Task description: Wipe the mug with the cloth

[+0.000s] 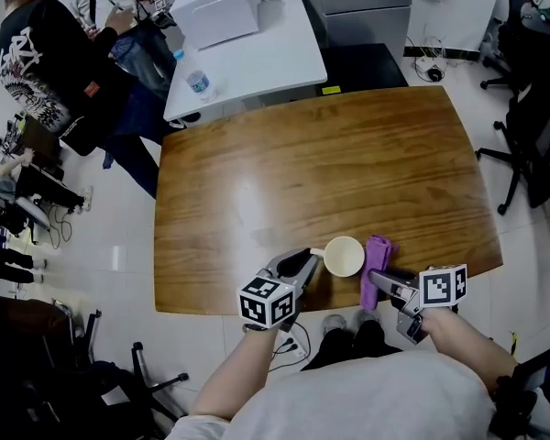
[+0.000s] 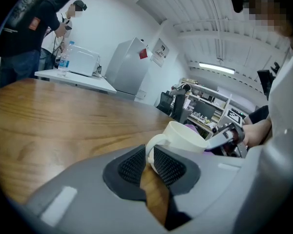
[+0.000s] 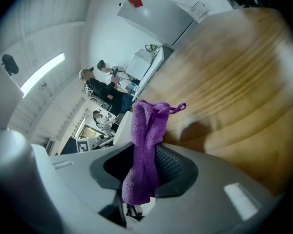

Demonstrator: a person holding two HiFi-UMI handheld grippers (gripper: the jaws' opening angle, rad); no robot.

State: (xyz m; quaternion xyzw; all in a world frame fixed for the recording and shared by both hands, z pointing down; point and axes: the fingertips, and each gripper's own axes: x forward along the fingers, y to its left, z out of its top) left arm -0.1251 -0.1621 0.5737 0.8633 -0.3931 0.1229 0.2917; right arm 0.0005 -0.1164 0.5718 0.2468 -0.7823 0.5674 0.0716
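Observation:
A cream mug (image 1: 344, 256) stands near the front edge of the wooden table (image 1: 330, 154). My left gripper (image 1: 313, 258) is shut on the mug's handle from the left. In the left gripper view the handle (image 2: 150, 149) sits pinched between the two black pads, with the mug (image 2: 188, 137) upright beyond them. My right gripper (image 1: 376, 279) is shut on a purple cloth (image 1: 378, 254), which hangs just right of the mug. In the right gripper view the cloth (image 3: 145, 135) stands bunched up out of the right gripper (image 3: 142, 167).
Behind the wooden table is a white table (image 1: 257, 58) with a white box (image 1: 215, 9) and a water bottle (image 1: 198, 81). A person (image 1: 55, 58) stands at the far left. Office chairs (image 1: 532, 126) are on the right; another chair (image 1: 147, 383) is at lower left.

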